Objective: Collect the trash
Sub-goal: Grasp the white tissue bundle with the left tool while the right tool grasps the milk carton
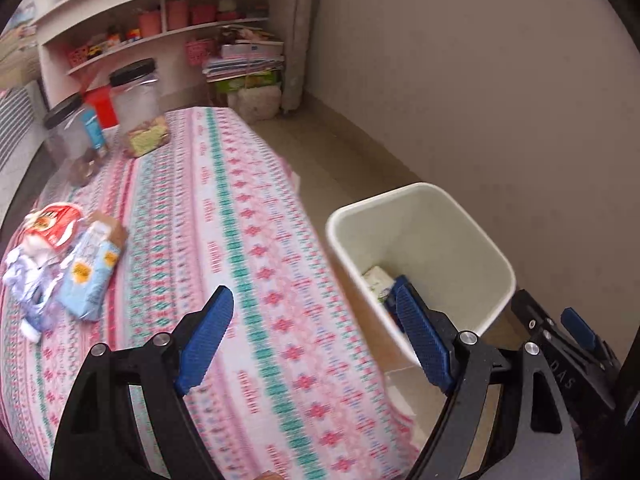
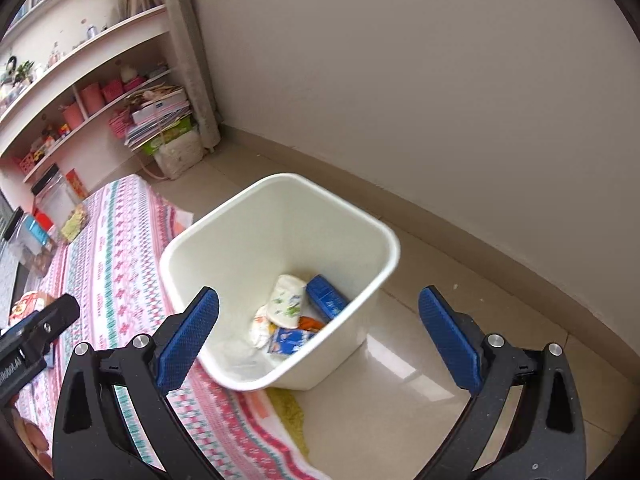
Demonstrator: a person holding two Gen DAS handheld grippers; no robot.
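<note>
Your remaining trash [image 1: 60, 264] lies on the bench [image 1: 256, 240], far left of your left gripper [image 1: 314, 338], the nearer one, jaws wide and empty; the bin [image 2: 280, 200] sits beneath your right gripper [image 2: 318, 334], likewise spread, holding nothing.

From my right wrist view, the bin [image 2: 280, 280] sits on the floor [image 2: 400, 420] at twelve o'clock with the wrappers [image 2: 286, 312] inside, the table [image 2: 116, 264] touching it at nine, jars [image 2: 52, 196] at ten, shelves [image 2: 88, 80] behind.

Wrappers [image 1: 60, 264] on table, bin [image 2: 280, 200] part-filled
</note>
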